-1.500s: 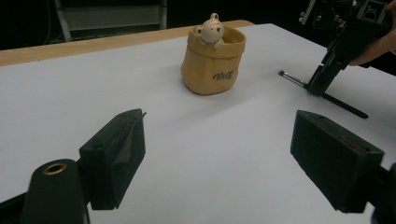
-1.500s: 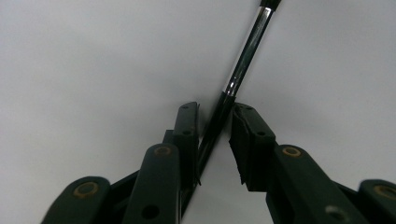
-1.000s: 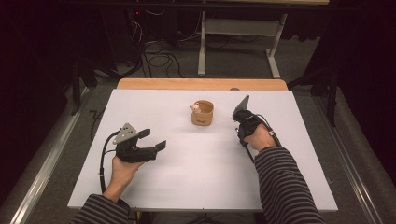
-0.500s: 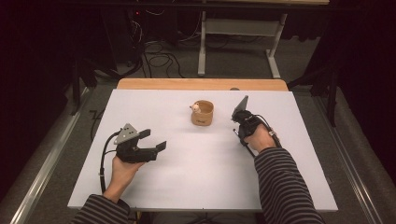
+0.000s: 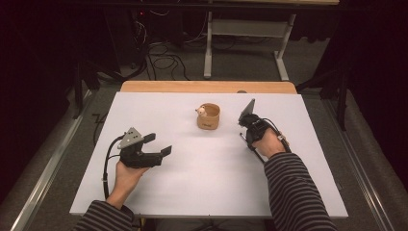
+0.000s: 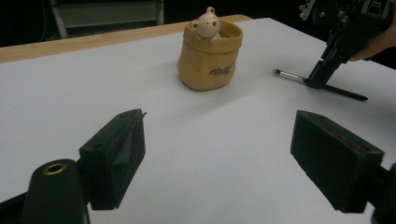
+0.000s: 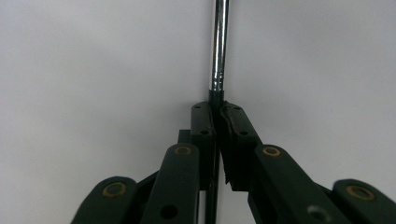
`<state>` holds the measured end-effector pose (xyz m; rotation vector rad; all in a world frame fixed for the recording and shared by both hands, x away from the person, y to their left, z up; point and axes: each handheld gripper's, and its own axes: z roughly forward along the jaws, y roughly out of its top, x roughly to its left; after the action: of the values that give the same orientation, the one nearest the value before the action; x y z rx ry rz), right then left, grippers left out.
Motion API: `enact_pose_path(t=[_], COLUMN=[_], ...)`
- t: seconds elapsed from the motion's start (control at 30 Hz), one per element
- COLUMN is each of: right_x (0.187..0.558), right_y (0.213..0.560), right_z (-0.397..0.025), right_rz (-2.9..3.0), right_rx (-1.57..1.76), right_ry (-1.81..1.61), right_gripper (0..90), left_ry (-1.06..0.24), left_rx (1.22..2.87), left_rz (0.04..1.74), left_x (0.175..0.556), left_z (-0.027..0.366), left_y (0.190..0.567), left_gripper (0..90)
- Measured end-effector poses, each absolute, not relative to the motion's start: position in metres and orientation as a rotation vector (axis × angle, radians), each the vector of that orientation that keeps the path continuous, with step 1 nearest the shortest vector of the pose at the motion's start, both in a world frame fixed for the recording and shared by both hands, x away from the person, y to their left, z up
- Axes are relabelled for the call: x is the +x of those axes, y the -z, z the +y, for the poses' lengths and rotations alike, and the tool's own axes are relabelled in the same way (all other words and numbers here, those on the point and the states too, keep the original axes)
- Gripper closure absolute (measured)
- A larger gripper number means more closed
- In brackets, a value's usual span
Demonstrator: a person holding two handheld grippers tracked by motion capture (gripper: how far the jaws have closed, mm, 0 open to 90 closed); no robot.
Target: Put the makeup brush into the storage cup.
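A tan pouch-shaped cup (image 5: 208,116) with a small bear figure at its rim stands at the middle back of the white table (image 5: 202,187); it also appears in the left gripper view (image 6: 210,56). A thin black pen with a silver end (image 7: 218,46) lies flat on the table to the cup's right (image 6: 343,92). My right gripper (image 5: 247,138) points down at it and is shut on its shaft (image 7: 217,109). My left gripper (image 5: 159,143) is held at the left of the table, open and holding nothing (image 6: 218,121), facing the cup.
A wooden strip (image 5: 207,86) runs along the table's far edge. Beyond it are a metal desk frame (image 5: 207,53) and cables on the floor (image 5: 163,62). A person's striped sleeves (image 5: 293,192) enter from the bottom.
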<state>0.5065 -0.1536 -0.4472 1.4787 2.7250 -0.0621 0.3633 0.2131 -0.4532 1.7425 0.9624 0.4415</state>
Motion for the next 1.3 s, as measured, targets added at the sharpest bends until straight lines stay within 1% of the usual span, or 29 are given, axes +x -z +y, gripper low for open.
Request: enact_pose_path(t=[0.37, 0.7, 1.3], right_x=[0.501, 0.492, 0.478], right_y=[0.431, 0.422, 0.409], right_z=[-0.164, -0.164, -0.185], right_rz=[2.723, 2.745, 2.718], right_rx=[1.471, 1.422, 1.438], right_ry=[-0.065, -0.178, -0.415], right_gripper=[86.1, 86.1, 86.1], left_ry=[-0.438, -0.438, -0.425], left_rx=[1.745, 1.749, 1.751], left_rz=[0.963, 0.964, 0.964], left_x=[0.364, 0.364, 0.368], left_z=[0.213, 0.212, 0.211], left_y=[0.453, 0.454, 0.455], left_gripper=[18.5, 18.5, 18.8])
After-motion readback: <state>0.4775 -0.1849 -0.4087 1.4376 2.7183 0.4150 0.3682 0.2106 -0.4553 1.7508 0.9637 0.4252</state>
